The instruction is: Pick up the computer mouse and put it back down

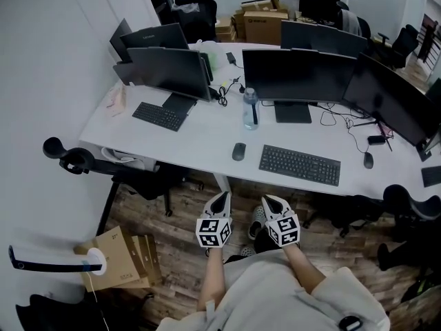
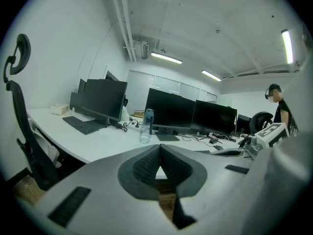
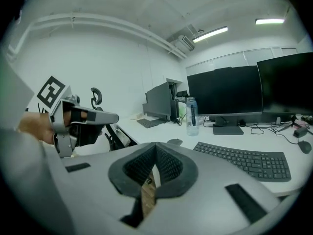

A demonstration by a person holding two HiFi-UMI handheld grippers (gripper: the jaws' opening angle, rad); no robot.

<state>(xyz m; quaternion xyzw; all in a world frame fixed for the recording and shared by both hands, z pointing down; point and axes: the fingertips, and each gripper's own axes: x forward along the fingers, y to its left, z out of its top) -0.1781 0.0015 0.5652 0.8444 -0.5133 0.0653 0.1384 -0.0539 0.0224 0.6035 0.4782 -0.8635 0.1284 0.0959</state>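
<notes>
The dark computer mouse (image 1: 238,151) lies on the white desk (image 1: 200,147), left of a black keyboard (image 1: 300,164); in the right gripper view the mouse (image 3: 174,142) peeks just above the jaws. Both grippers hover side by side in front of the desk's near edge, over the wood floor, short of the mouse. My left gripper (image 1: 220,197) is shut with nothing held, its pads meeting (image 2: 159,150). My right gripper (image 1: 271,201) is also shut and empty (image 3: 155,148). The left gripper view does not show the mouse.
A water bottle (image 1: 250,108) stands behind the mouse. Several monitors (image 1: 298,75) and a second keyboard (image 1: 159,116) line the desk; another mouse (image 1: 368,160) lies far right. Office chairs (image 1: 76,159) sit at the desk's edges, and a cardboard box (image 1: 120,257) rests on the floor at left.
</notes>
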